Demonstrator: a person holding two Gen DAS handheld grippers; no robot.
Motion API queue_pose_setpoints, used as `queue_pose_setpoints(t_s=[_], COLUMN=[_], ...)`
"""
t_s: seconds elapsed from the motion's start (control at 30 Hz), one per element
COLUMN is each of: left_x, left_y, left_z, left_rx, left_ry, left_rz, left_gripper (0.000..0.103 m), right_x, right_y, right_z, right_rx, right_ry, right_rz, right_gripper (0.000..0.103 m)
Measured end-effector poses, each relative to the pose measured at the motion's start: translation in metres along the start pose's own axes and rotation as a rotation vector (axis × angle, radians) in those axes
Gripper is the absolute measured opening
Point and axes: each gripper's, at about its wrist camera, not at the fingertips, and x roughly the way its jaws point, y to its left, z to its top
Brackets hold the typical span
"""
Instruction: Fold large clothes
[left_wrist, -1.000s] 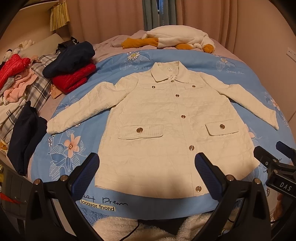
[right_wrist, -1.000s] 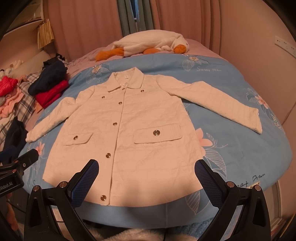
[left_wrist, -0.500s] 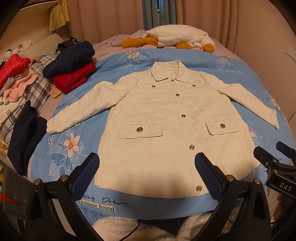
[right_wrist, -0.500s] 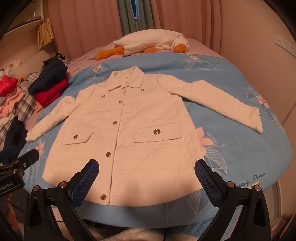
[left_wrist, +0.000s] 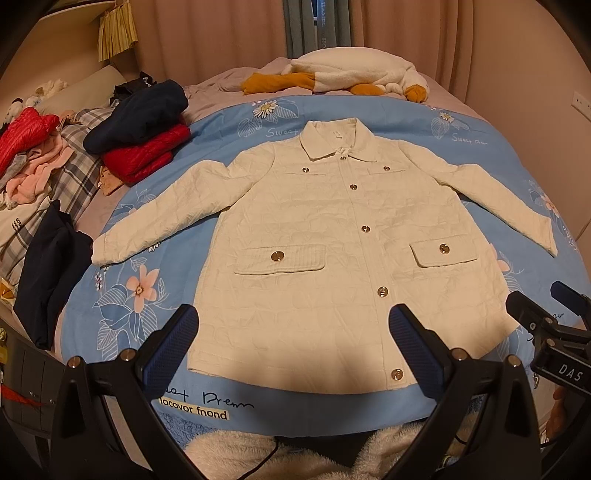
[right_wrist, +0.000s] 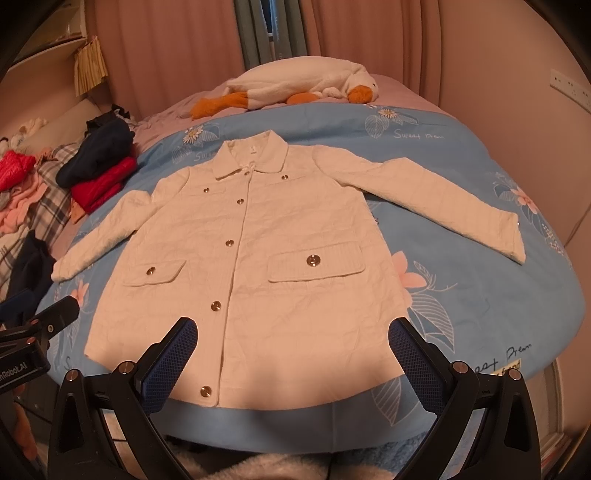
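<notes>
On the bed (left_wrist: 229, 92), a white jacket (left_wrist: 332, 251) lies flat, sleeves spread toward 9 and 3 o'clock; left hand-held gripper (left_wrist: 293, 334) and right hand-held gripper (right_wrist: 293, 345) hover wide open, empty.

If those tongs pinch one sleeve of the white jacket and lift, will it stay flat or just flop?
The white jacket would probably flop: it lies limp and creased on the blue quilt. Its quilted padding suggests some body, so folds may spring back a little. The fastened gold buttons should likely keep the front together.
</notes>
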Motion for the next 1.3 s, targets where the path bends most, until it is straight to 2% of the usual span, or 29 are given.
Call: queue_pose_setpoints(t_s=[1.17, 1.3], left_x=[0.0051, 0.0077], left_y=[-0.0012, -0.0007], left_z=[-0.0054, -0.0048], left_rx=[0.005, -0.006], left_ry=[0.014, 0.016], left_rz=[0.001, -0.017], left_gripper=[0.103, 0.103], right_x=[0.0049, 0.0042], right_y=[0.0051, 0.0021], right_z=[-0.0076, -0.0083], right_rx=[0.000, 0.026], right_ry=[0.012, -0.005], right_rz=[0.003, 0.030], right_gripper=[0.102, 0.102])
